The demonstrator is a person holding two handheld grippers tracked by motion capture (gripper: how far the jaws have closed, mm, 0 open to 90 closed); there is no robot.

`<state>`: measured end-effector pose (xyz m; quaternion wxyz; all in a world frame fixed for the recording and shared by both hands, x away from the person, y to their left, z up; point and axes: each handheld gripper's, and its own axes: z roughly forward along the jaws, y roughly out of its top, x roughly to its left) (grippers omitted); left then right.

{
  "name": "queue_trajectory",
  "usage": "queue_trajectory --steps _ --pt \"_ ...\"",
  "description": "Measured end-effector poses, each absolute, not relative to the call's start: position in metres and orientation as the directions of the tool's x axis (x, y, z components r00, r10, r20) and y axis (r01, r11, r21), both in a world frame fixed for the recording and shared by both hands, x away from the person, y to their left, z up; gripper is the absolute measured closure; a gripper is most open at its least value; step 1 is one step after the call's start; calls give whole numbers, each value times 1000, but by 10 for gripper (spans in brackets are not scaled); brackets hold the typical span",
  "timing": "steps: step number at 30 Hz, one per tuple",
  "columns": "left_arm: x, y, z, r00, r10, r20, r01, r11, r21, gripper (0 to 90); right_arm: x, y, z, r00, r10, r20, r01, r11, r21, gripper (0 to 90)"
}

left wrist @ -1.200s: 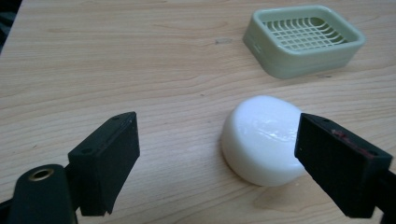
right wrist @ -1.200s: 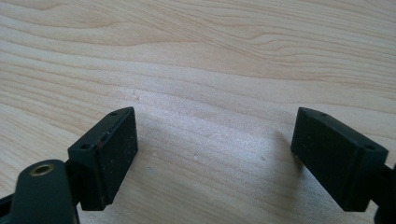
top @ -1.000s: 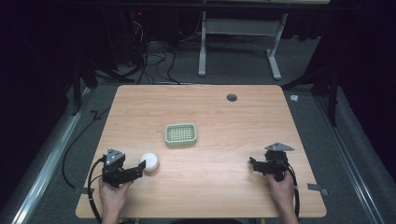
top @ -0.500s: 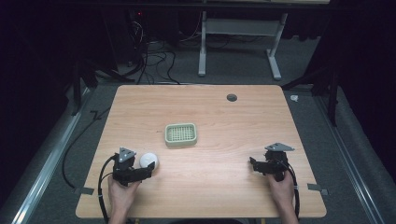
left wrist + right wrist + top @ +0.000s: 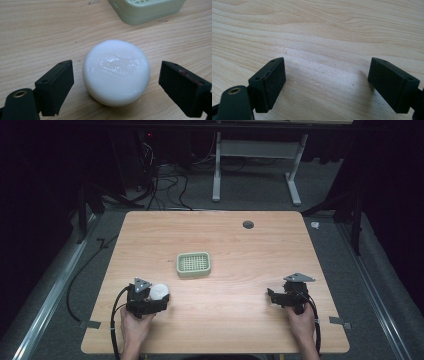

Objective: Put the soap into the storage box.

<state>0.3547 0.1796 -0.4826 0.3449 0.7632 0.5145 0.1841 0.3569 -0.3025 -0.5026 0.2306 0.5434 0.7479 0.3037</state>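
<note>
Lying flat on the surface (image 5: pixel 240 245) near the near-left corner: a round white soap bar (image 5: pixel 116 71), embossed face up, also seen in the high view (image 5: pixel 159 291). Sitting between the wide-spread jaws of the left gripper (image 5: pixel 116 87), a gap showing on either side, neither jaw touching it. Resting low over the surface beside the soap, held in the person's left hand (image 5: pixel 135 325): that same left gripper (image 5: pixel 161 303).

Standing a little farther in, toward the middle of the surface: a pale green slotted soap dish (image 5: pixel 194 264), apart from the soap, its near wall showing at the top of the left gripper view (image 5: pixel 147 11). Nothing lying between soap and dish.

Hovering near the near-right corner, well apart from the soap: the right gripper (image 5: pixel 271 296), jaws spread wide (image 5: pixel 327 82) over bare wood grain, holding nothing.

Showing toward the far edge: a small dark round hole (image 5: pixel 248 224). Spreading beyond the surface: grey carpet (image 5: pixel 250 185), a tangle of black cables (image 5: pixel 160 185) and a white table frame (image 5: pixel 255 160) against a dark room.
</note>
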Motion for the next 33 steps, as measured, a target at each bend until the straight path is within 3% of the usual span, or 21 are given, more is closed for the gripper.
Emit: queue_trajectory --steps 24,33 --pt "360 170 -497 385 923 -18 654 -259 711 164 357 -302 -503 -303 953 -15 673 225 705 156" --pt "363 167 -502 394 919 0 661 -283 695 214 357 -302 -503 -303 953 -15 673 225 705 156"
